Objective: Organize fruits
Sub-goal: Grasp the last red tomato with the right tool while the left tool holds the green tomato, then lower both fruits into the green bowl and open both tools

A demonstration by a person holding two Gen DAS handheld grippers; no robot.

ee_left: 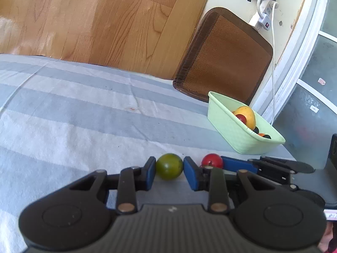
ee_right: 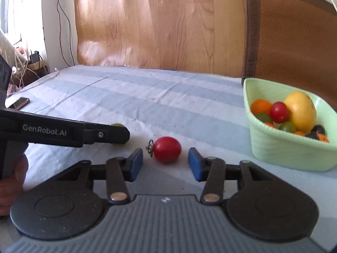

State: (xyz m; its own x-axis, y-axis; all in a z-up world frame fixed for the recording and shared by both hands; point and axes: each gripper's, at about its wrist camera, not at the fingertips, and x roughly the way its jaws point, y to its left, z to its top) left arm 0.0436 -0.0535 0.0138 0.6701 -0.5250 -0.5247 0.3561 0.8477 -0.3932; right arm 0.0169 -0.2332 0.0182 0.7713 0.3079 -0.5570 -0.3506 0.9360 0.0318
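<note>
A green round fruit [ee_left: 169, 166] lies on the striped cloth, and my left gripper [ee_left: 169, 169] is shut on it, both blue pads touching its sides. Just to its right sits a red tomato [ee_left: 212, 160], with one of the right gripper's pads [ee_left: 239, 164] beside it. In the right wrist view the red tomato [ee_right: 167, 149] rests on the cloth between the tips of my right gripper [ee_right: 165, 163], which stands open with gaps on both sides. The left gripper [ee_right: 113, 135] reaches in from the left and hides most of the green fruit [ee_right: 117, 125].
A pale green basket [ee_right: 284, 154] at the right holds a yellow fruit [ee_right: 300, 110] and several small fruits. Behind it lies a brown mat [ee_left: 227, 57] on the wooden floor. A power strip with cables [ee_left: 263, 19] is at the far right, and a small flat object [ee_right: 20, 102] at the cloth's left edge.
</note>
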